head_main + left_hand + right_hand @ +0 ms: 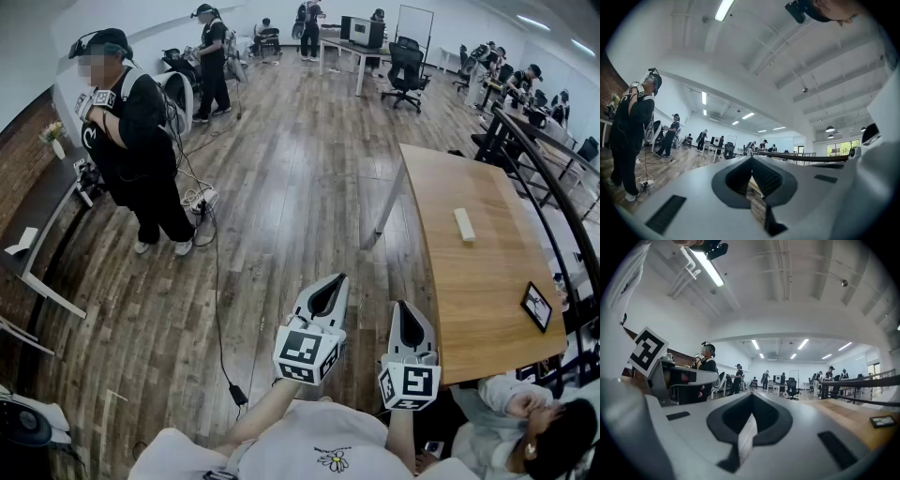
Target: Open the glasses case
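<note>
One view, head view, is showing a pale box (464, 224) lying on the far table (441, 187) | left hand-held gripper (335, 286) and right hand-held gripper (405, 314) are hovering closed, empty.

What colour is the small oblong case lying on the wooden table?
Pale cream, with no pattern visible; the case shows best in the head view.

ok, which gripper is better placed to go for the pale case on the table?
Right, probably. The right gripper hangs beside the table, with the pale case ahead of it; the left gripper is further out over the floor. Both are shut and empty.
</note>
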A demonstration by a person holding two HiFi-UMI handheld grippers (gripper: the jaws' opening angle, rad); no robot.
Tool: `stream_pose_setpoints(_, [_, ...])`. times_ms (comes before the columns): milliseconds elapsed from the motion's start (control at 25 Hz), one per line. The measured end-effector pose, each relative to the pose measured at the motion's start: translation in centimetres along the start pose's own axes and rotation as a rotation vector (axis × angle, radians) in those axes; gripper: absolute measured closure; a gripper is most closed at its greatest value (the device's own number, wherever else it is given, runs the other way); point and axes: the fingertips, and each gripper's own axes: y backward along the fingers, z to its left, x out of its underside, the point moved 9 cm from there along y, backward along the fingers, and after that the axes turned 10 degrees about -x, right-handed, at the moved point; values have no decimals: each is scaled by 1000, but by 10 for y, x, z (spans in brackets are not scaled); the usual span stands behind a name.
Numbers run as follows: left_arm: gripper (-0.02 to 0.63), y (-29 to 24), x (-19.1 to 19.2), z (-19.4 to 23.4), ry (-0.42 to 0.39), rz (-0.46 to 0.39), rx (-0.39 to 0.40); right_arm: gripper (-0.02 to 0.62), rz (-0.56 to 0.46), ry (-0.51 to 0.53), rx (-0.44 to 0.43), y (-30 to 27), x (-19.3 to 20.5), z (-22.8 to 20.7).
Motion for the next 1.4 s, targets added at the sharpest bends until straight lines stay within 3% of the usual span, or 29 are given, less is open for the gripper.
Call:
stream_pose_setpoints(320, [591, -4, 4, -7, -35, 8, -12, 589, -1, -13, -8, 0, 4, -9])
stream_pose_setpoints(680, [591, -15, 6, -20, -20, 11, -9, 589, -31, -6, -11, 6, -1, -25])
stream_pose_setpoints(960, [591, -19, 14, -20, 51, 29, -3, 589, -50, -21, 16, 11, 3, -35])
stream_pose_setpoints(1160, [591, -26, 9, -24, 38, 37, 0, 589, -55, -57, 37, 15, 6, -44])
stream_pose_setpoints(1400, [591, -56, 10, -35, 42, 51, 35, 589, -80, -29, 56, 15, 0, -62])
